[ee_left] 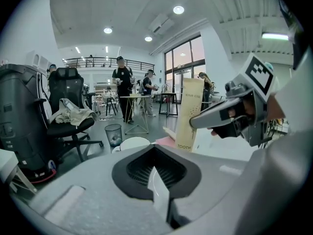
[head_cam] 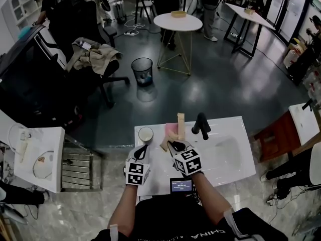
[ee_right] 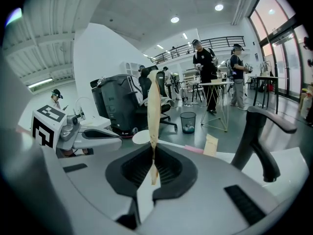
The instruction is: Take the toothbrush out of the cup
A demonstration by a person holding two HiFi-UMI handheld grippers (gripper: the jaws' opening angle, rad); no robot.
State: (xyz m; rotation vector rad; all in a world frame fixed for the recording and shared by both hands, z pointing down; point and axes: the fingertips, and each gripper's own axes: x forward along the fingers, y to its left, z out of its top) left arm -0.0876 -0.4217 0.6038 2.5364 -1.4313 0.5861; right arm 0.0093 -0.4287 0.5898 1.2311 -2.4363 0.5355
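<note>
In the head view the right gripper [head_cam: 176, 145] pinches the tan toothbrush packet [head_cam: 180, 125] to the right of the white cup [head_cam: 146, 134] on the basin counter [head_cam: 225, 157], between the cup and the black faucet [head_cam: 201, 125]. The packet stands clear of the cup's mouth, so I judge the lift nearly done. The pinch should be firm and the carry rightward without brushing the cup, while the left gripper [head_cam: 142, 150] waits near the cup. In the left gripper view that gripper's own jaws sit together on nothing, and the packet [ee_left: 190, 114] shows its broad face, printed end down. In the right gripper view the jaws are narrow, clamped on the packet's [ee_right: 153, 106] lower part. It is seen edge-on, its long axis near upright.
</note>
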